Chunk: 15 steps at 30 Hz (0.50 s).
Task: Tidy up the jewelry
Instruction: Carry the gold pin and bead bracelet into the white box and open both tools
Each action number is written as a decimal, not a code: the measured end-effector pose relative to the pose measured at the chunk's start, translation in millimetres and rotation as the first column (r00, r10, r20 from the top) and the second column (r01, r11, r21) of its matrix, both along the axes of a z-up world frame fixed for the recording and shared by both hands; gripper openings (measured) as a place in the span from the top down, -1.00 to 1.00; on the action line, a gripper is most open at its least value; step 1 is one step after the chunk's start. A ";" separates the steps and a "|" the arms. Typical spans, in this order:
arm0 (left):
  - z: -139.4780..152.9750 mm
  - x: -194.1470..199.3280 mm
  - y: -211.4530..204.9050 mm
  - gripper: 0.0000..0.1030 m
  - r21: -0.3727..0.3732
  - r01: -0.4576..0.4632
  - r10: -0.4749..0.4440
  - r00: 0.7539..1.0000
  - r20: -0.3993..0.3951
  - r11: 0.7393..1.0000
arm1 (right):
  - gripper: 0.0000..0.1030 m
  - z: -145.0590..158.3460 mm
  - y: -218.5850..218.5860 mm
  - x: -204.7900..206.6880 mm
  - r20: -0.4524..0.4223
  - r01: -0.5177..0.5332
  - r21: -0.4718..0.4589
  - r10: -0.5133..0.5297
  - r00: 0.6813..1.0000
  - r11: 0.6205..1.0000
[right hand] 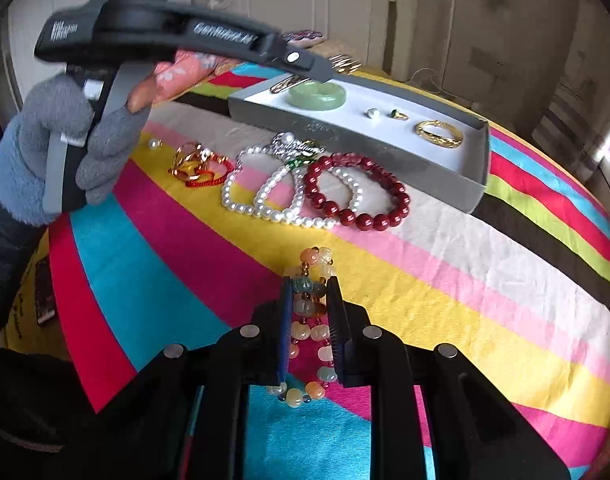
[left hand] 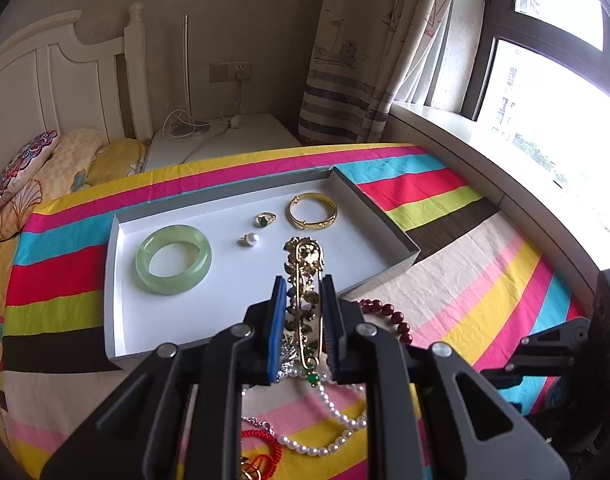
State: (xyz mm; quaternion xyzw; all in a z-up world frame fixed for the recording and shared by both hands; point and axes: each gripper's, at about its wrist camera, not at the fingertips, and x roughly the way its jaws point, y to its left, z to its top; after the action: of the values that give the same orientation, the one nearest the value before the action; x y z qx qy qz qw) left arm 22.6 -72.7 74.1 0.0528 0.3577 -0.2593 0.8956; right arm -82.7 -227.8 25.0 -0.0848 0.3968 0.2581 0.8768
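Observation:
My left gripper (left hand: pixel 303 286) is shut on an ornate gold bangle (left hand: pixel 305 264) and holds it above the near part of the white tray (left hand: pixel 177 332). In the tray lie a green jade bangle (left hand: pixel 173 259), a pearl ring (left hand: pixel 250 239), a green-stone ring (left hand: pixel 265 219) and a plain gold bangle (left hand: pixel 312 211). My right gripper (right hand: pixel 309 286) is shut on a pastel bead bracelet (right hand: pixel 311 320) over the striped cloth. A dark red bead bracelet (right hand: pixel 357 192), a pearl necklace (right hand: pixel 273 192) and a red cord bracelet (right hand: pixel 201 168) lie on the cloth beside the tray (right hand: pixel 385 156).
A gloved hand (right hand: pixel 53 148) holds the left gripper's handle at the upper left of the right wrist view. A single pearl (right hand: pixel 154 143) lies near the red cord. A bed headboard (left hand: pixel 53 80), a white nightstand (left hand: pixel 225 136), a curtain (left hand: pixel 357 48) and a window sill (left hand: pixel 445 128) surround the table.

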 end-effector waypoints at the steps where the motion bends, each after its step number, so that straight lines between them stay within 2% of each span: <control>1: -0.3 1.7 1.0 0.67 0.003 -0.003 0.003 1.000 0.001 1.000 | 0.64 5.6 -6.5 2.0 0.003 0.015 0.043 -0.015 1.000 0.999; 3: 0.1 6.3 2.1 0.67 0.005 -0.007 0.007 1.000 0.001 1.000 | 0.64 14.9 -21.3 9.1 -0.004 0.040 0.127 -0.039 0.999 0.991; 5: 1.5 12.2 0.5 0.67 0.006 -0.011 0.011 1.000 0.003 1.000 | 0.64 26.4 -27.4 20.4 0.015 0.057 0.157 -0.060 0.998 0.986; 11: 8.7 33.6 -8.3 0.67 0.007 -0.010 0.010 1.000 -0.003 1.000 | 0.63 63.7 -34.7 60.4 0.103 0.097 0.173 -0.116 0.988 0.980; 15: 9.9 54.7 -16.1 0.67 -0.003 -0.005 0.005 1.000 -0.029 1.000 | 0.64 74.2 -31.7 102.7 0.118 0.122 0.162 -0.142 0.983 0.979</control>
State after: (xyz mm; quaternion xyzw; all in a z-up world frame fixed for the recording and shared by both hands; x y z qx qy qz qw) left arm 77.2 -88.8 83.9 0.0470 0.3703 -0.2582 0.8911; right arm 20.0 -259.4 99.1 -0.0067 0.3230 0.2233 0.9197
